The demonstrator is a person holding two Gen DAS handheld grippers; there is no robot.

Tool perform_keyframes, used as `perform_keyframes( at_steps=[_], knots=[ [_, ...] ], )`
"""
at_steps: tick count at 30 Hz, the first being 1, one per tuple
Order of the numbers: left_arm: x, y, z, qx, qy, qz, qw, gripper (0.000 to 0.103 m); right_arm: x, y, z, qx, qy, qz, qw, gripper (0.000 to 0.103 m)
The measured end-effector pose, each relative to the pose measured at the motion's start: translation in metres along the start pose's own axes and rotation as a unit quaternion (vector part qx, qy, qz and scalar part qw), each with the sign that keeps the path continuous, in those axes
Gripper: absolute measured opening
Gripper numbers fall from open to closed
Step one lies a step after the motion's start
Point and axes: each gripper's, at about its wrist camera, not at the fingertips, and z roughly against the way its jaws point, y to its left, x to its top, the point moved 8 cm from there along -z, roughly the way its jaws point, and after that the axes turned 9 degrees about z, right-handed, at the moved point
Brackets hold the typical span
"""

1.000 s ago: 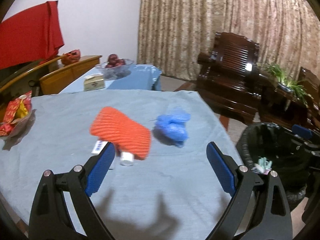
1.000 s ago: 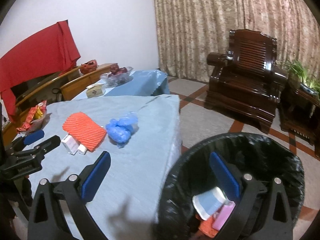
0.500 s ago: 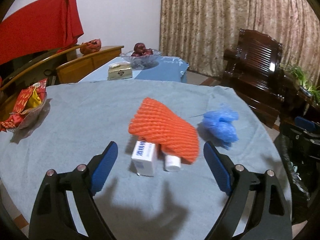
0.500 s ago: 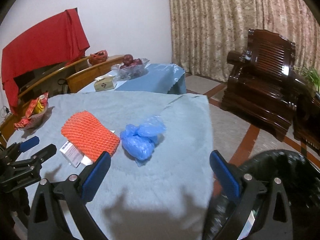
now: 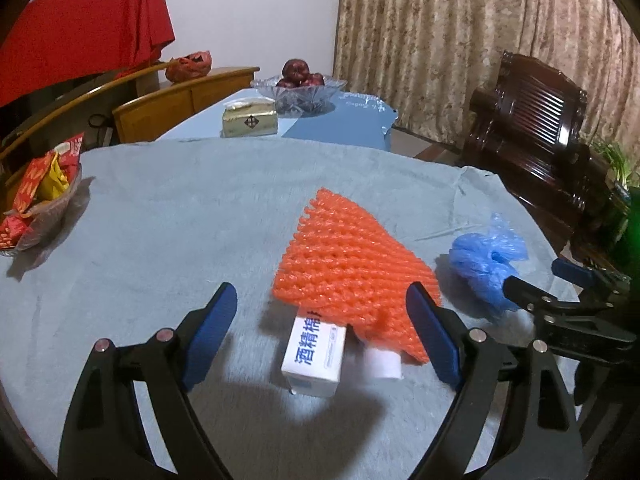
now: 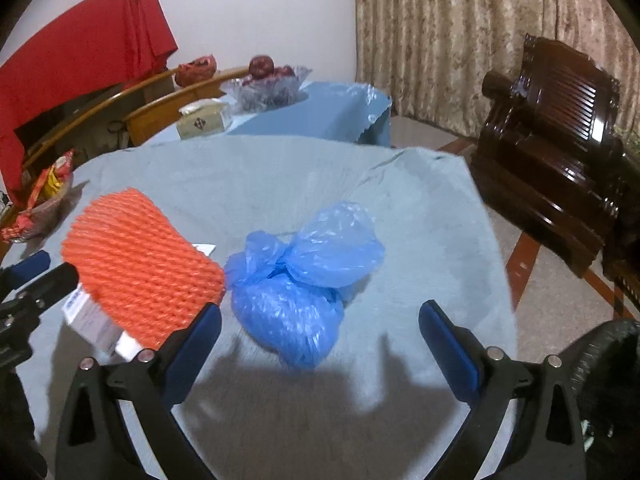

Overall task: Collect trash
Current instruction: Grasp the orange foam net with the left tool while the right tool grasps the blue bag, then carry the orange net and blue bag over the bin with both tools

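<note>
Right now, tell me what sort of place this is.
Most likely a home living or dining room. A carved dark wooden armchair stands before long patterned curtains, and a glass bowl of fruit and a tissue box sit on a table beyond the cloth-covered round table.

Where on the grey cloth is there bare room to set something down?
Bare: the wide stretch of grey cloth between the snack basket and the orange foam net, and the far edge. Crowded: the net, white box and blue bag cluster near both tools.
</note>
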Motion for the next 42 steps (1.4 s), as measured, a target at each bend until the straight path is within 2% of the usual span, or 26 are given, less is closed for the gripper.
perform_keyframes(
  at_steps=[9, 10, 15, 18, 23, 26, 35, 42],
  knots=[
    [-0.003, -0.001, -0.017, -0.006, 0.018, -0.002, 0.9998, 0.079, -0.007, 0.001, -0.041, 0.022, 0.037, 0.005, 0.999, 0.096],
    [-0.003, -0.002, -0.019, -0.007, 0.019, -0.003, 0.9998, 0.078, -0.007, 0.003, -0.043, 0.03, 0.038, 0.004, 0.999, 0.093],
    [-0.006, -0.009, -0.023, -0.014, 0.026, -0.008, 0.9995, 0.067, -0.005, 0.014, -0.038, 0.077, 0.036, 0.017, 0.996, 0.054],
    [-0.005, -0.012, -0.023, -0.016, 0.026, -0.009, 0.9995, 0.06, -0.004, 0.015, -0.03, 0.086, 0.028, 0.011, 0.996, 0.052],
    [-0.005, -0.019, -0.019, -0.015, 0.018, -0.017, 0.9996, 0.034, -0.002, 0.011, -0.007, 0.087, 0.009, -0.009, 0.996, 0.052],
    [-0.004, -0.027, -0.013, -0.017, 0.008, -0.027, 0.9995, 0.022, -0.002, 0.01, 0.005, 0.086, 0.002, -0.012, 0.996, 0.052],
    [0.005, -0.051, 0.021, -0.048, -0.025, -0.027, 0.9982, 0.013, 0.005, 0.011, 0.053, 0.078, -0.04, -0.004, 0.996, 0.052],
    [0.001, -0.078, 0.062, -0.079, -0.048, -0.037, 0.995, 0.013, 0.01, -0.001, 0.098, 0.075, -0.071, -0.015, 0.994, 0.052]
  ],
)
